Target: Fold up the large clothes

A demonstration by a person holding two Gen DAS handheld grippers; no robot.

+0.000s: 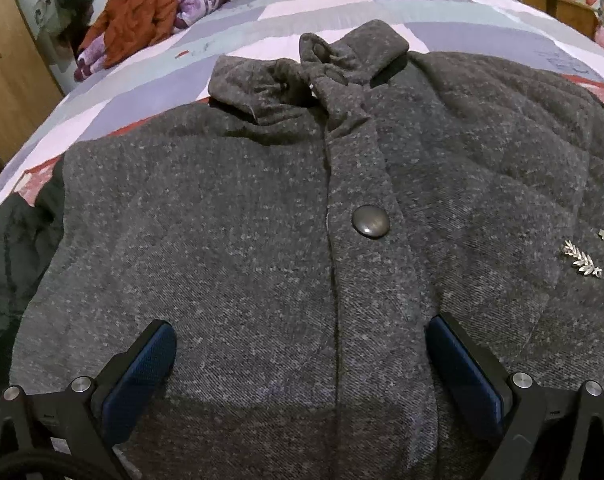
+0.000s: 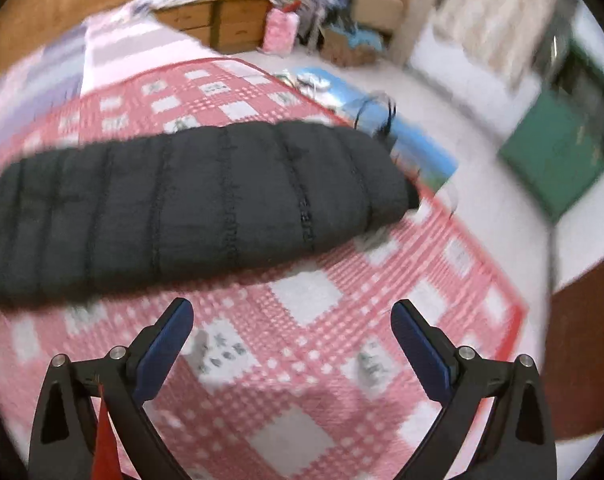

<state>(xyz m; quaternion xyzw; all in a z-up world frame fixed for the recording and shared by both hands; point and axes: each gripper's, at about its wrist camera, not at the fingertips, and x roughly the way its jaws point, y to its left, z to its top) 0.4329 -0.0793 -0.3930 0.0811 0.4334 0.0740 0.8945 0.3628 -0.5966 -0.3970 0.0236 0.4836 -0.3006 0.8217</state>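
Left gripper (image 1: 302,360): jaws apart, empty, above grey coat (image 1: 230,240) front. Right gripper (image 2: 292,336): apart, empty; black sleeve (image 2: 190,204) ahead, probably next grasp.

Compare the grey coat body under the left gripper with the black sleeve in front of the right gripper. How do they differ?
The grey coat body is speckled tweed; the black sleeve is plain, crossed by stitched quilting lines. The coat body carries a button and brooch; the sleeve shows neither. The coat body fills its view; the sleeve is a narrow band. Both lie on the bed.
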